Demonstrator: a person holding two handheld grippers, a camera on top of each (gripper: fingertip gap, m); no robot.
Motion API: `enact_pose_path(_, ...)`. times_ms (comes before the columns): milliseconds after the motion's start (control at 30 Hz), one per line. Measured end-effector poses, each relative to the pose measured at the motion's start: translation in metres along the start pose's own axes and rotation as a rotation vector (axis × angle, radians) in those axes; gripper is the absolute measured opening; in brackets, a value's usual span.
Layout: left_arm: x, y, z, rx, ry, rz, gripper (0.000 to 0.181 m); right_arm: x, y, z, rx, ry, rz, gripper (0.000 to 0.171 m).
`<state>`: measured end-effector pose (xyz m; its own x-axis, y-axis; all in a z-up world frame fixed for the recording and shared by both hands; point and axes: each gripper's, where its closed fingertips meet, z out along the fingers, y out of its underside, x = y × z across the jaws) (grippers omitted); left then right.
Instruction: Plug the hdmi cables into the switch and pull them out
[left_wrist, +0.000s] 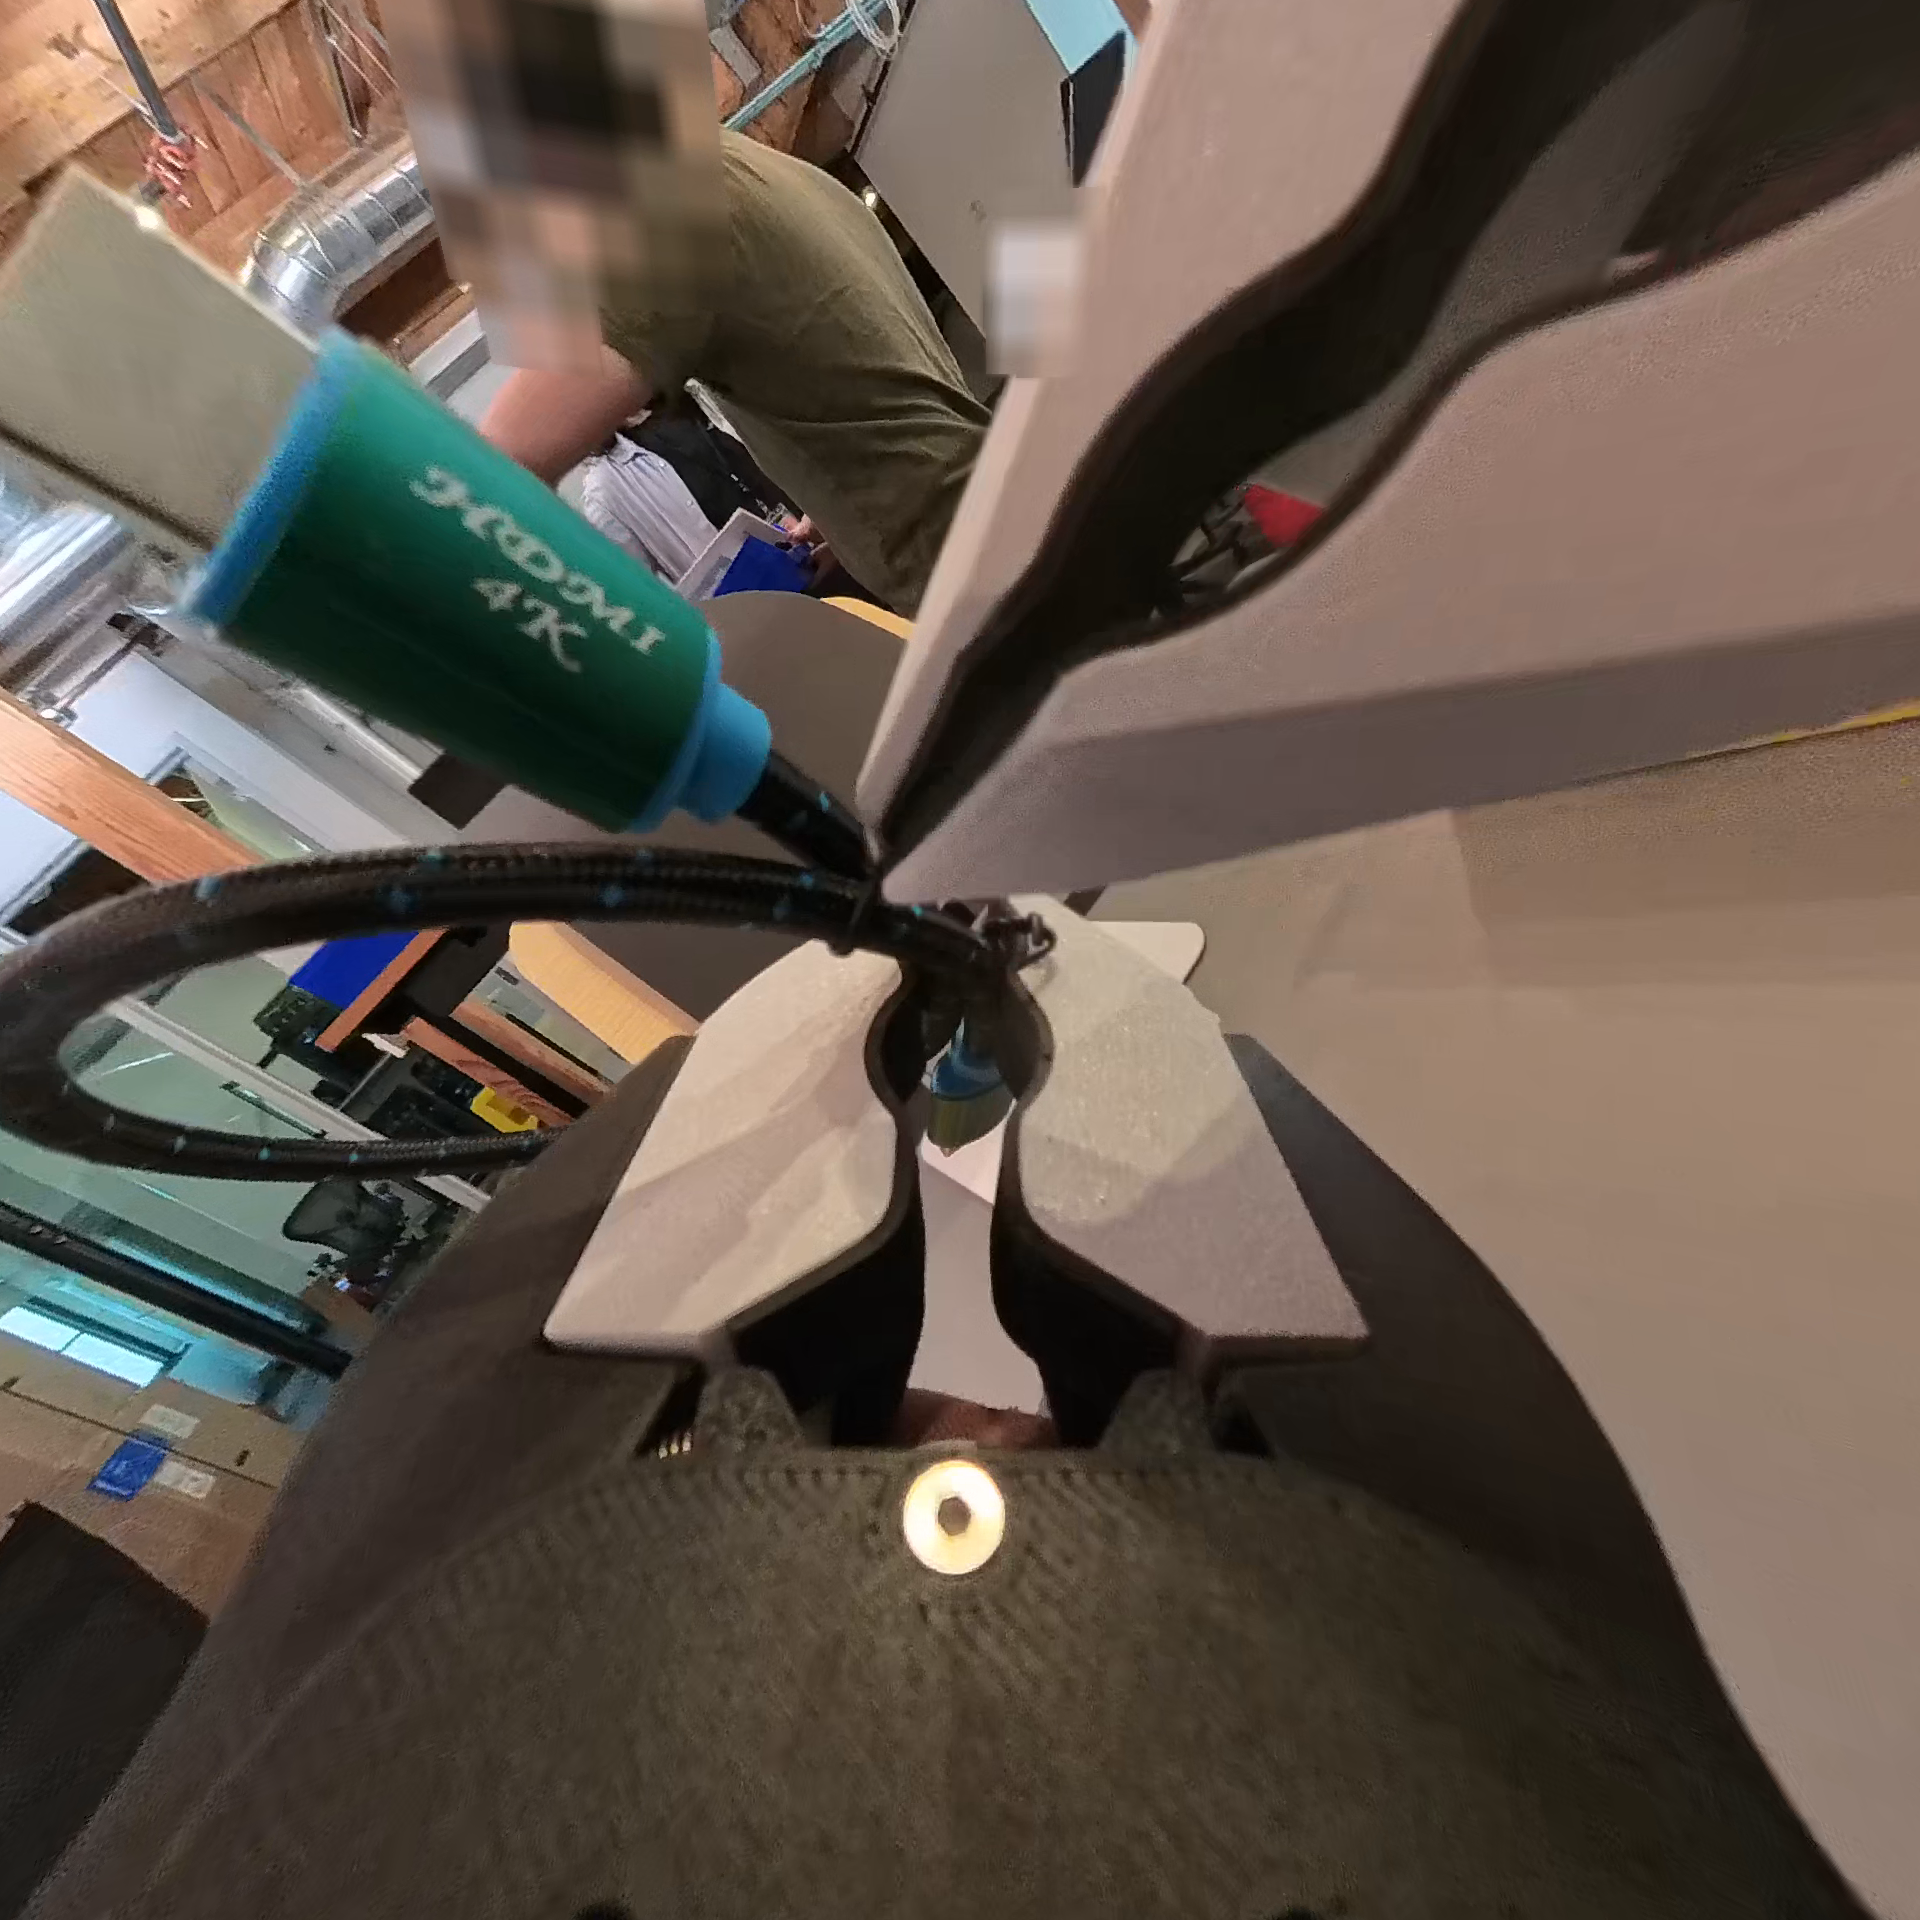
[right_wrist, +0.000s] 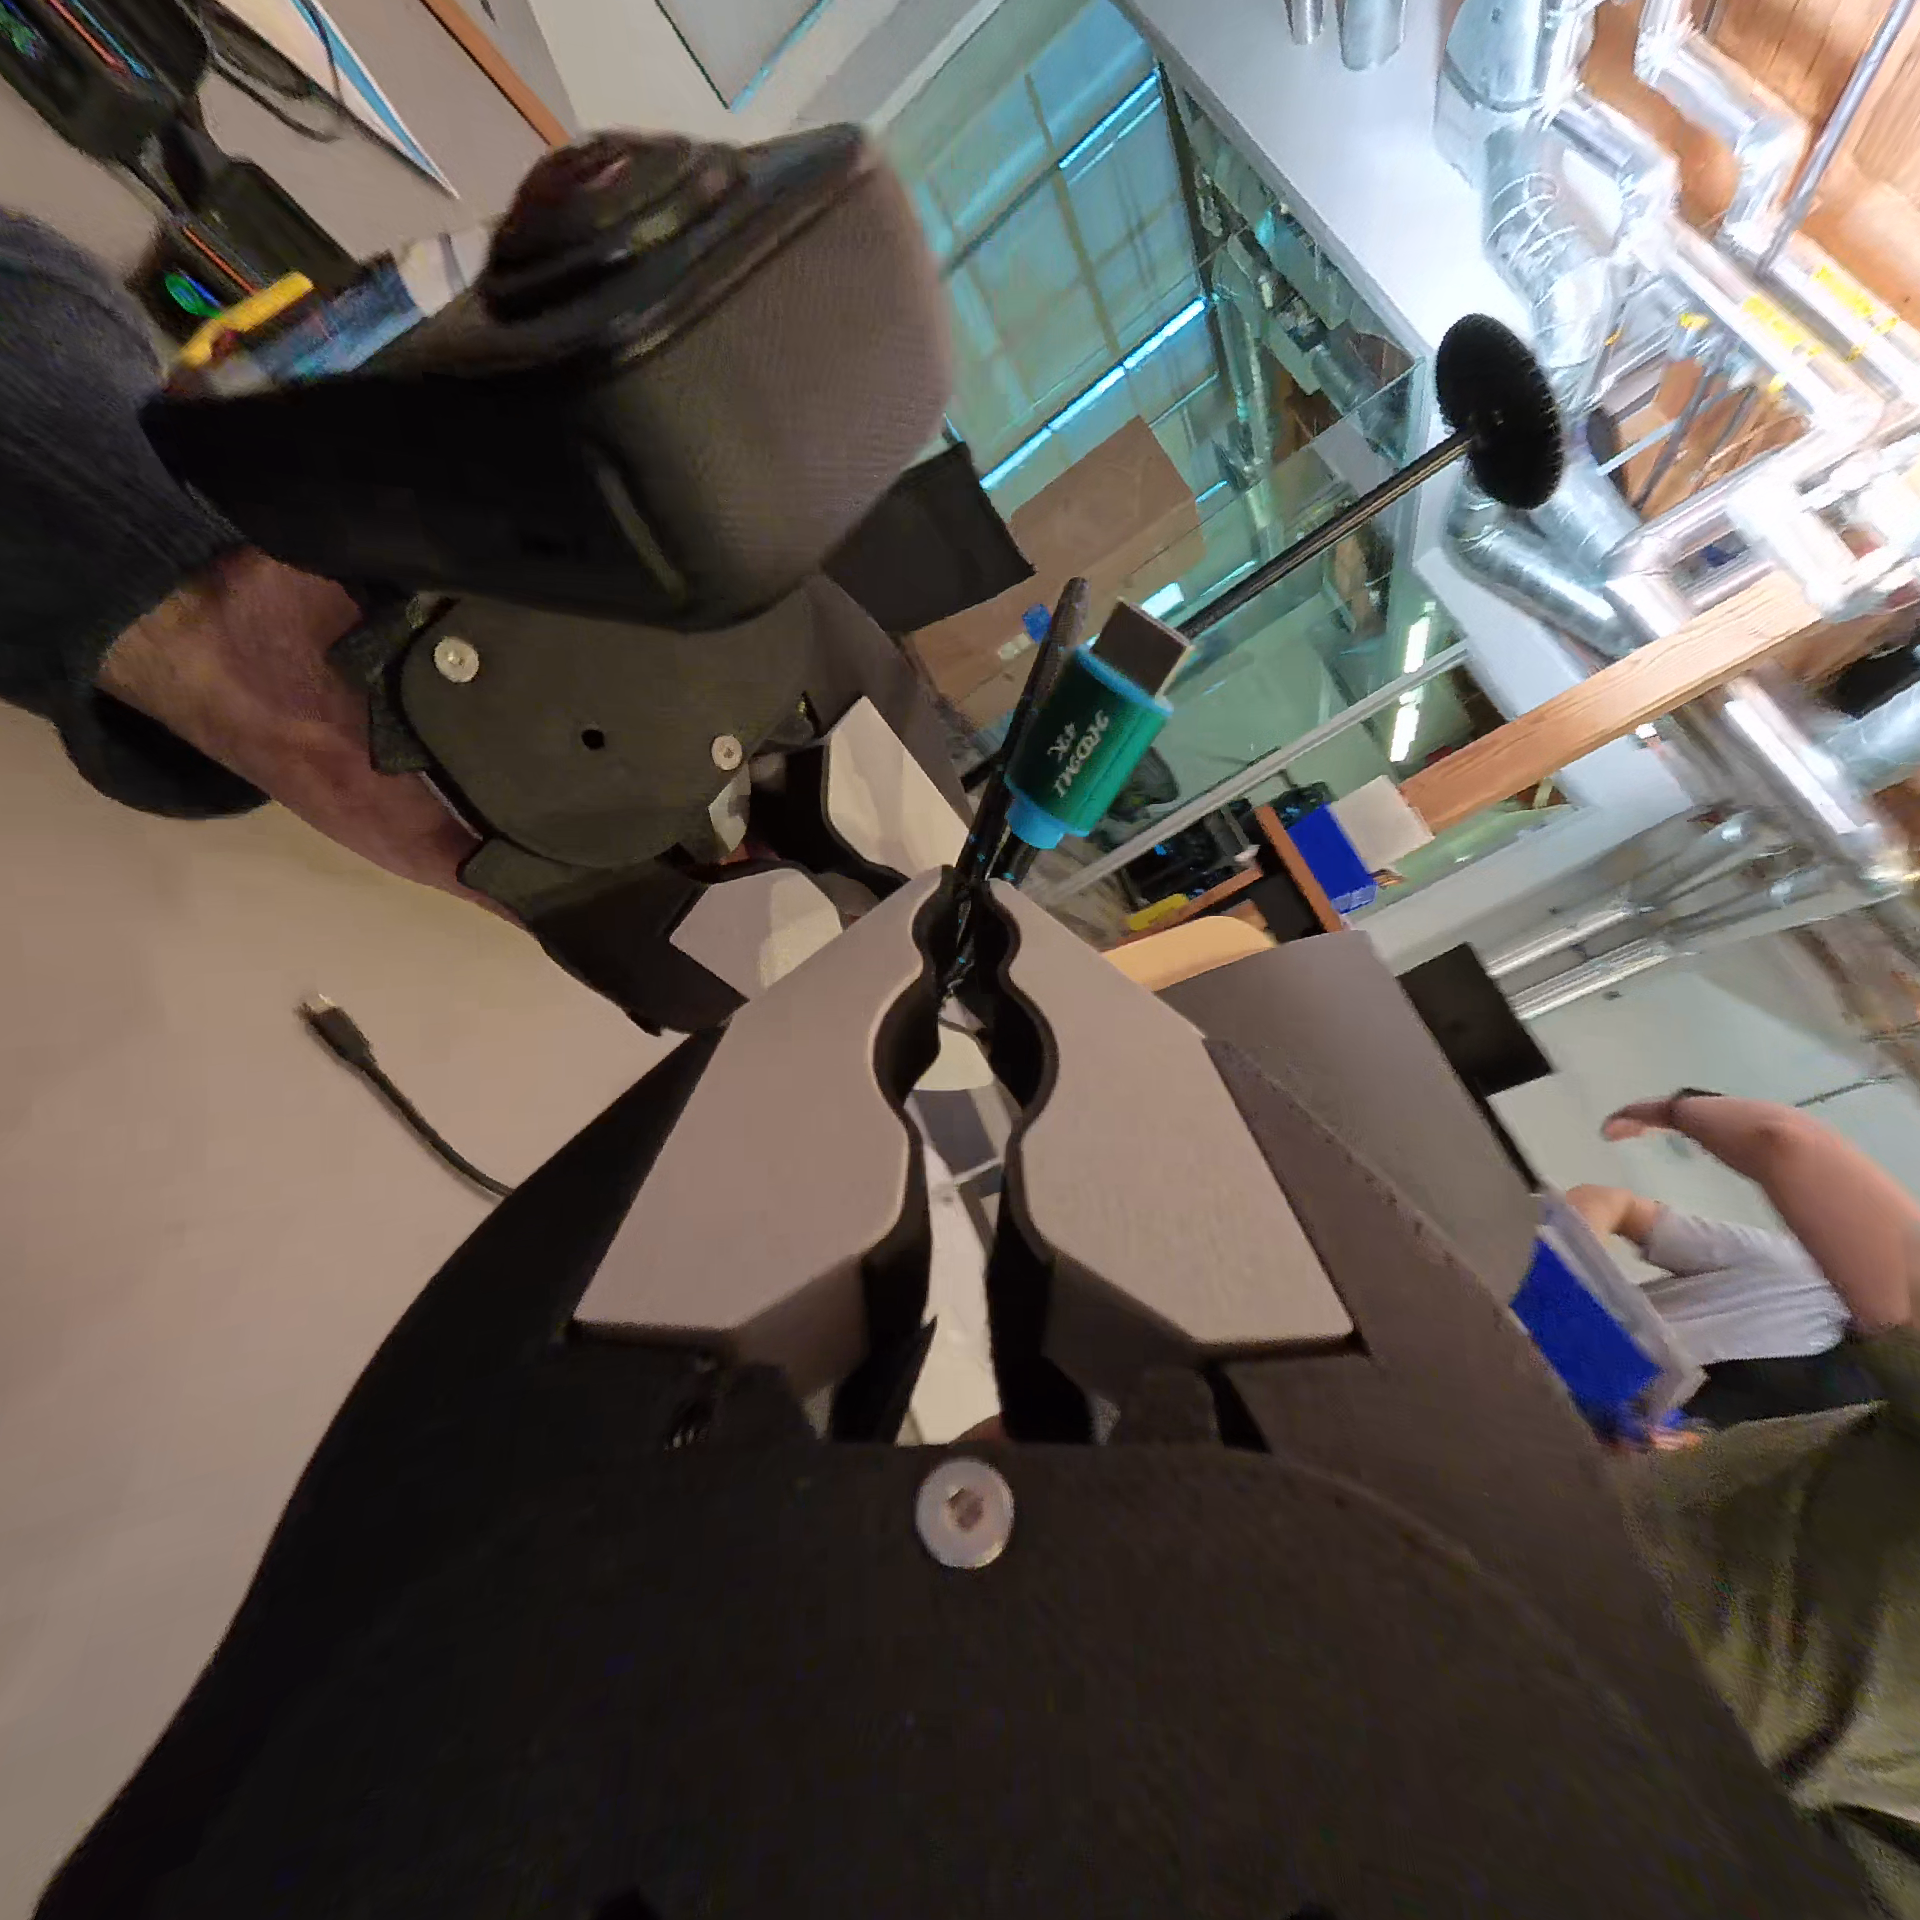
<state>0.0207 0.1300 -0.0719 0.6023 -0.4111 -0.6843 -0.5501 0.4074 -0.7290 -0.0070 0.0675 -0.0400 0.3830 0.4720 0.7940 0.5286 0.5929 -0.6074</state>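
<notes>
Jaws, right gripper (right_wrist: 961, 904): nearly shut, pinching the braided black HDMI cable (left_wrist: 416, 894) just behind its green plug (right_wrist: 1091, 727). The plug sticks out past the tips with its metal end free in the air.
Jaws, left gripper (left_wrist: 956, 956): narrow, tips almost touching. They appear to clamp the same cable where it is tied into a bundle, though the exact contact is hard to make out.
Second plug (left_wrist: 961, 1091): a blue and green end hangs just below the left tips and shows through the gap between them.
Why held so: gripping close behind the plug probably keeps it stiff and steerable for pushing into a port. The left gripper seems to gather the slack loop so it does not drag.
Grippers together: tips close to each other and both raised off the tabletop. A hand (right_wrist: 239, 707) in a dark sleeve holds the left one.
Switch: not in view in either camera, so the cable is unplugged at this end and the plugging step looks not yet done.
Tabletop (right_wrist: 208, 1143): pale and plain, with a thin black lead (right_wrist: 395, 1091) with a small plug lying on it.
Room: an open workshop with glass partitions (right_wrist: 1091, 260), silver ducts (right_wrist: 1538, 561) and wooden beams (right_wrist: 1621, 696). A person in an olive shirt (left_wrist: 831, 364) stands nearby.
</notes>
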Motion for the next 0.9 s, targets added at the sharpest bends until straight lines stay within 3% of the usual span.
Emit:
enact_pose_path(100, 0.0, 0.001, 0.001, -0.003, -0.008, 0.014, 0.008, 0.001, 0.001, -0.001, 0.039, -0.067, 0.204, 0.0)
enact_pose_path(200, -0.003, 0.0, 0.0, 0.0, -0.031, 0.043, 0.008, 0.003, 0.001, -0.003, 0.125, -0.15, 0.534, 0.0)
enact_pose_path(367, -0.009, -0.003, -0.002, 0.017, -0.082, 0.071, 0.008, 0.018, 0.008, -0.012, 0.436, -0.372, 1.436, 0.0)
enact_pose_path(433, -0.008, -0.002, -0.001, 0.004, -0.079, 0.078, 0.008, 0.016, 0.017, -0.012, 0.522, -0.427, 1.669, 0.0)
enact_pose_path(567, -0.002, 0.002, 0.0, 0.001, -0.056, 0.057, 0.008, 0.006, 0.015, -0.011, 0.542, -0.439, 1.712, 0.0)
enact_pose_path(733, -0.002, -0.004, -0.002, 0.01, -0.039, 0.037, 0.008, 0.006, 0.011, -0.015, 0.465, -0.373, 1.436, 0.0)
enact_pose_path(900, -0.001, -0.008, -0.003, 0.027, -0.025, -0.001, 0.008, 0.003, 0.011, -0.017, 0.459, -0.389, 1.422, 0.0)
